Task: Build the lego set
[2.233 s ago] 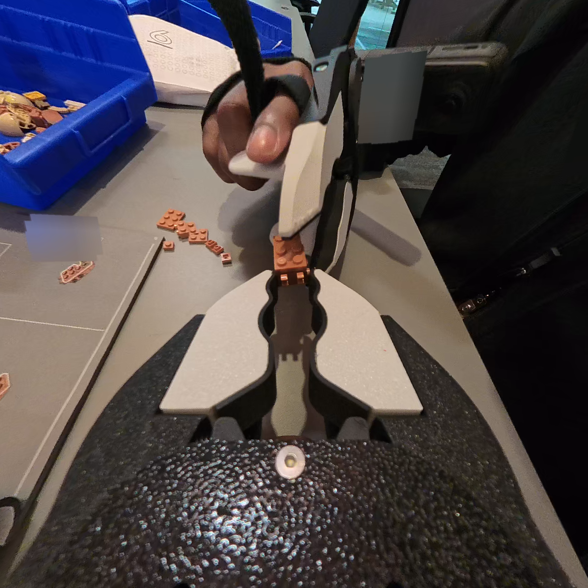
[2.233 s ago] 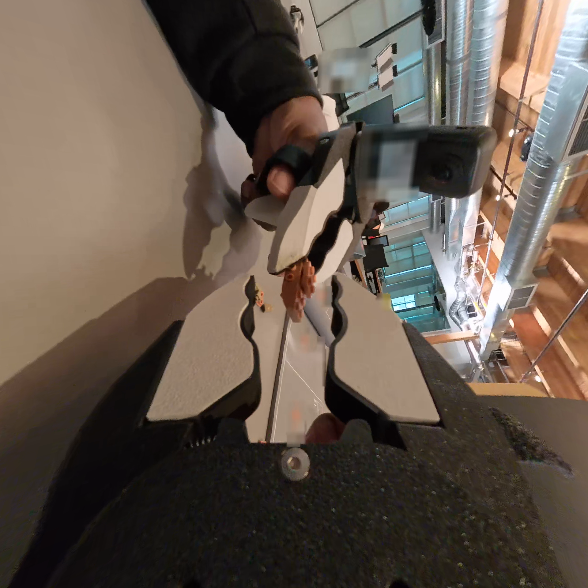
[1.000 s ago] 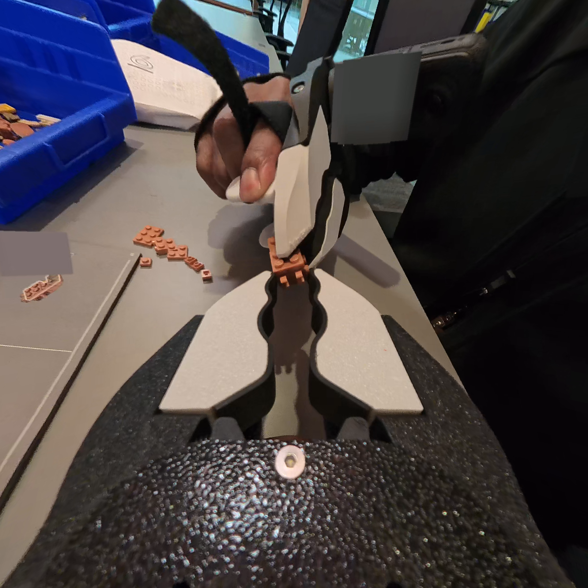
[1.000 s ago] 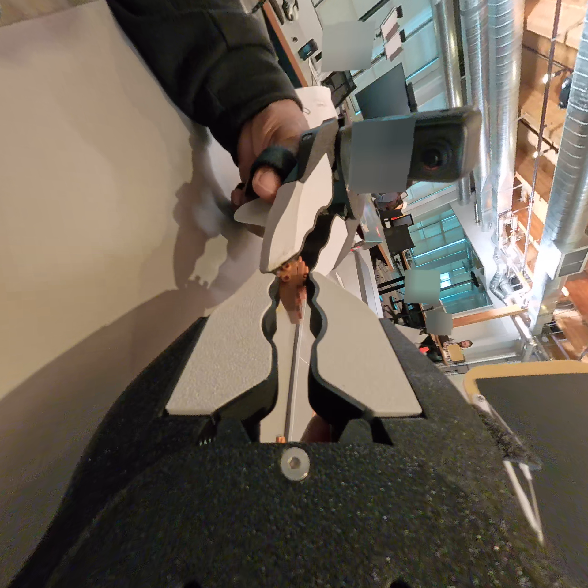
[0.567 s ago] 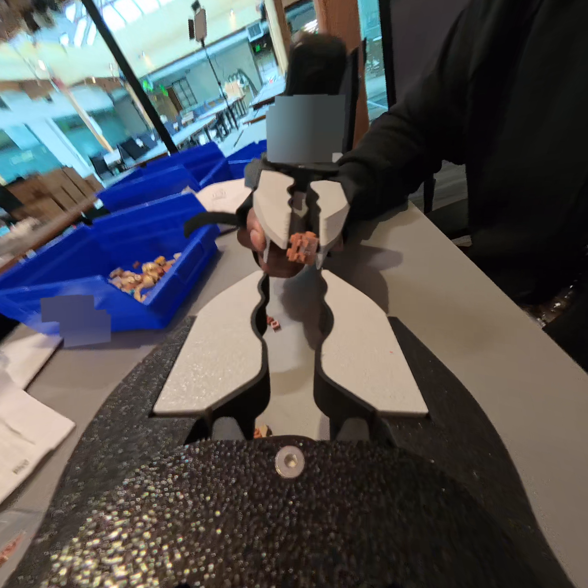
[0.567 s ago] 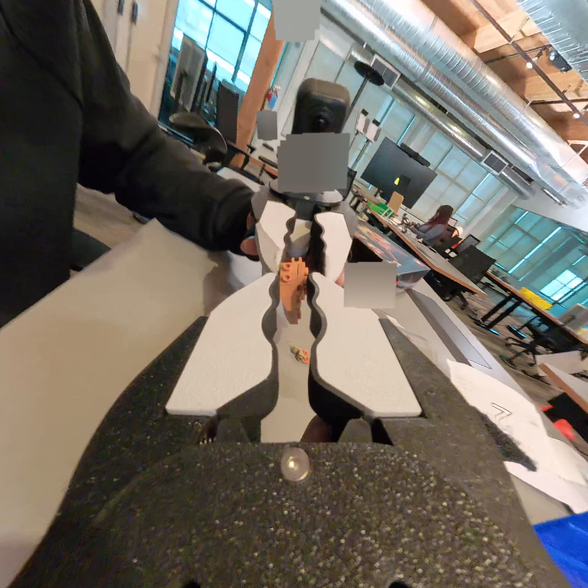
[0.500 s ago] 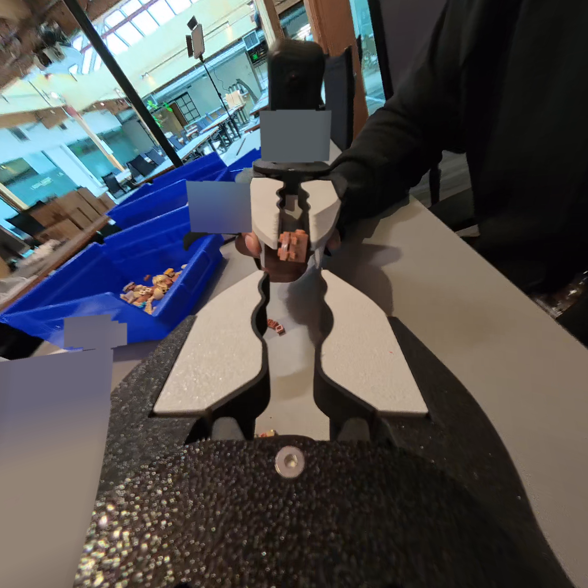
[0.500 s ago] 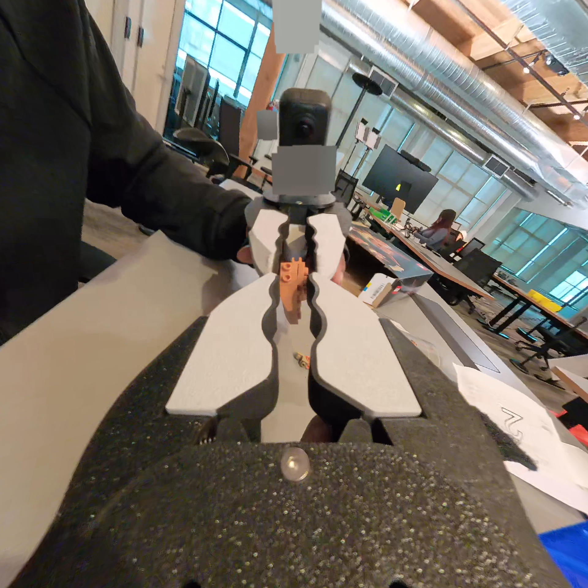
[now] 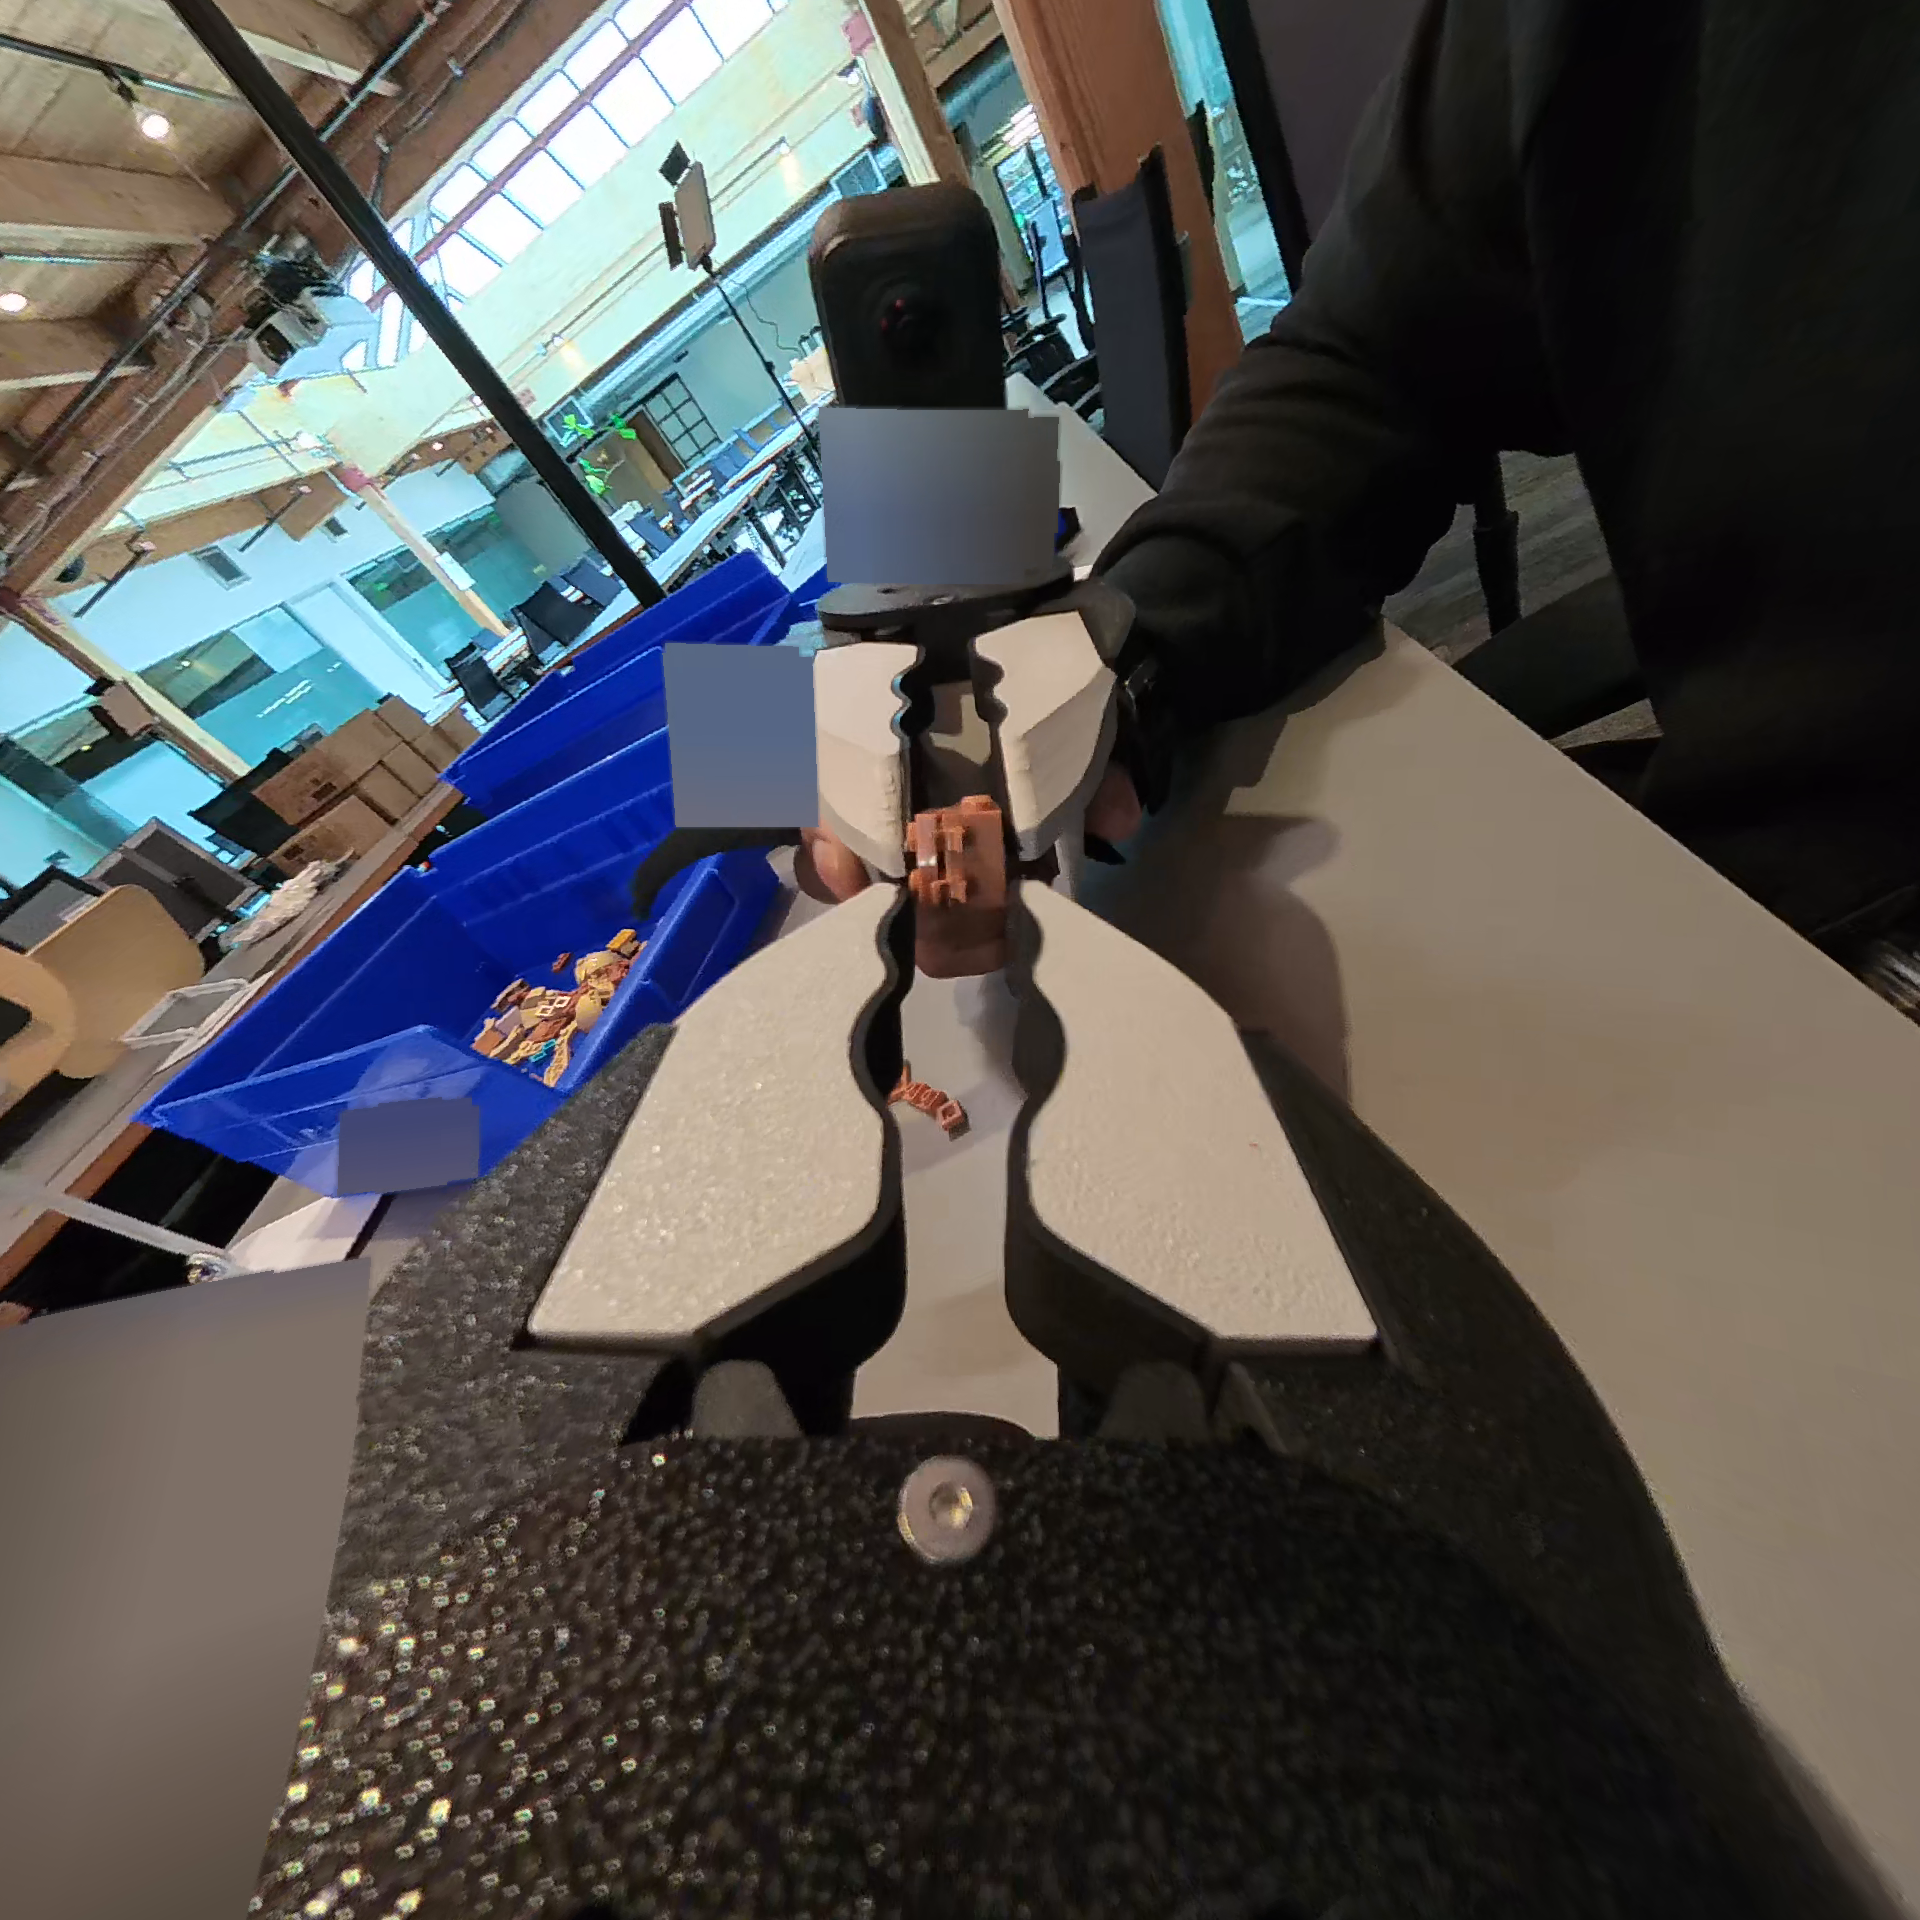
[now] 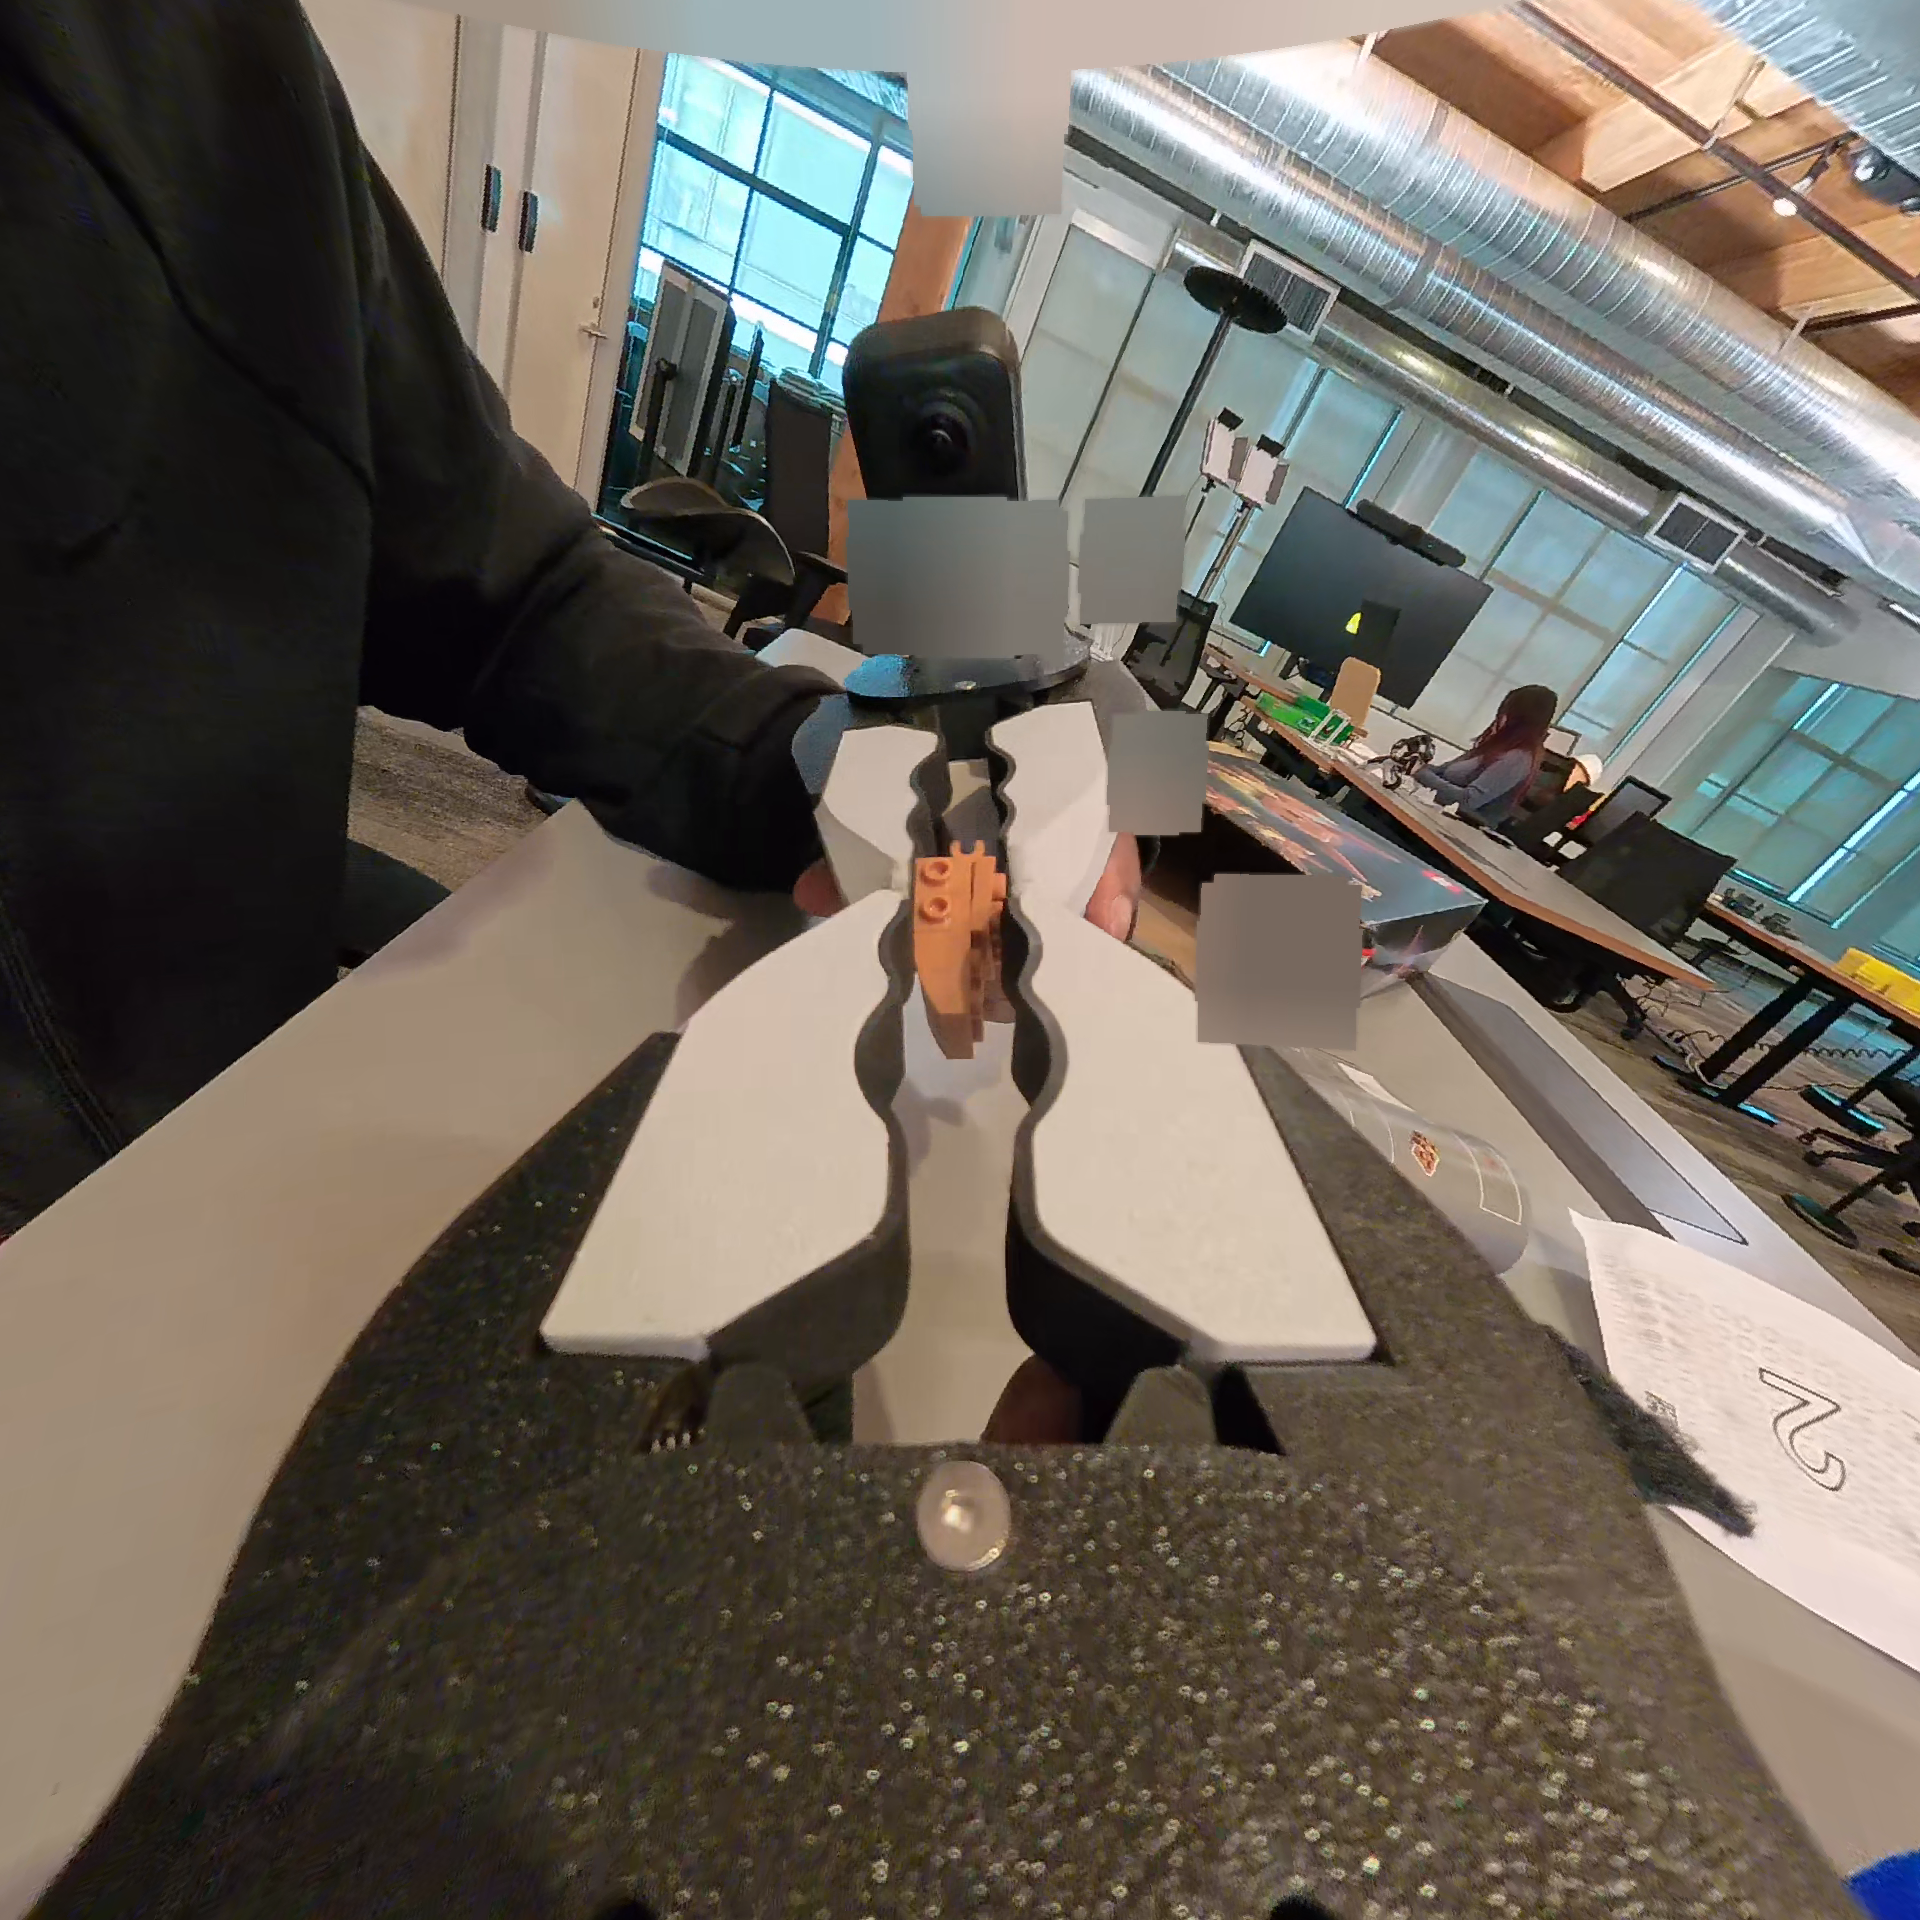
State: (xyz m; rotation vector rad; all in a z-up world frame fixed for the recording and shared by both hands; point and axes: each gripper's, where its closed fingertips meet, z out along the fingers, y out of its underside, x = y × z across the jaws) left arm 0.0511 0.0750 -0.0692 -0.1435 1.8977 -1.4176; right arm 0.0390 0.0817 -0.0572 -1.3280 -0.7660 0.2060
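Note:
My two grippers face each other tip to tip above the grey table (image 9: 1507, 987). A small brown brick assembly (image 10: 940, 945) stands upright between the fingers of my right gripper (image 10: 956, 909), which is shut on it. Its far end reaches in between the tips of my left gripper (image 10: 956, 873). In the left wrist view the assembly (image 9: 951, 852) sits at the tips of my left gripper (image 9: 961, 899), which presses on it, with the right gripper (image 9: 956, 847) clamped around it from the far side. A person's hands in black sleeves hold both grippers.
Blue bins (image 9: 416, 987) holding tan and brown brick pieces (image 9: 551, 1018) stand at the left of the table. A few loose brown pieces (image 9: 930, 1096) lie on the table under the grippers. A printed sheet (image 10: 1766, 1403) and a flat box (image 10: 1403, 904) lie to the right.
Both grippers swung up from pointing at the table to level, carrying the assembly. The left gripper opened off it half a second ago and has come together on it again; the right kept hold.

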